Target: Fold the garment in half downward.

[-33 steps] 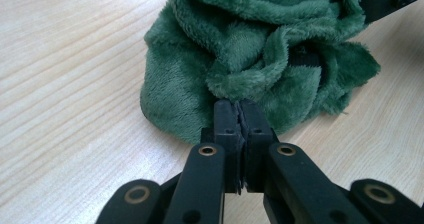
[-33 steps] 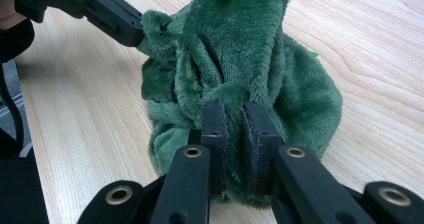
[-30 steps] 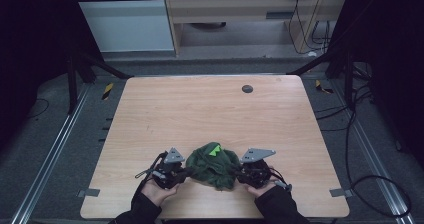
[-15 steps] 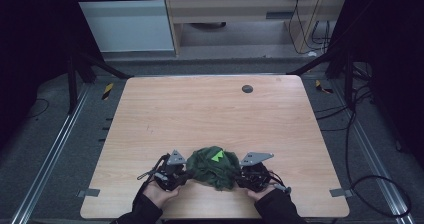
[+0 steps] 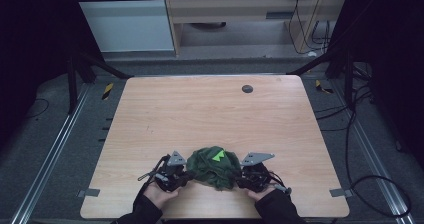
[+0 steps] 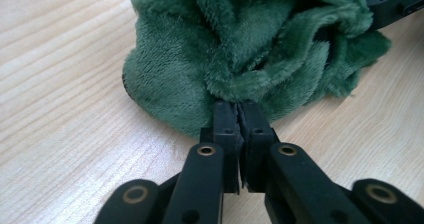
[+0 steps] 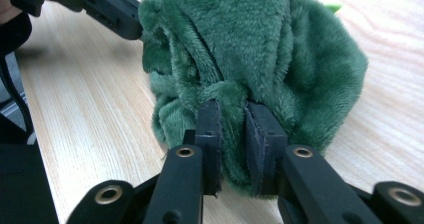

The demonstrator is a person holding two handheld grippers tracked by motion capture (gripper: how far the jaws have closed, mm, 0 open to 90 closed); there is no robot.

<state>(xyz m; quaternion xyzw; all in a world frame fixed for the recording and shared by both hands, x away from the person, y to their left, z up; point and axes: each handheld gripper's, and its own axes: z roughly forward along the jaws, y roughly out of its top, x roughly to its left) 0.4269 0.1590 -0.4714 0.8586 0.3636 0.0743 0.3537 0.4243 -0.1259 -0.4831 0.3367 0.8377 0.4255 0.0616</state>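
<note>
While the left gripper (image 5: 186, 174) pinches the left edge of the bunched green plush cloth (image 5: 215, 165), jaws just easing apart, cloth sits at the table's (image 5: 210, 114) near edge; right gripper (image 5: 239, 180) clamps a fold on its right side, jaws also loosening.

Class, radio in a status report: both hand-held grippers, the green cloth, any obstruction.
Left hand-held gripper pinching green plush cloth, jaws just easing. Right hand-held gripper gripping a fold, jaws just opening. Cloth bunched on table. Nothing obstructing.
</note>
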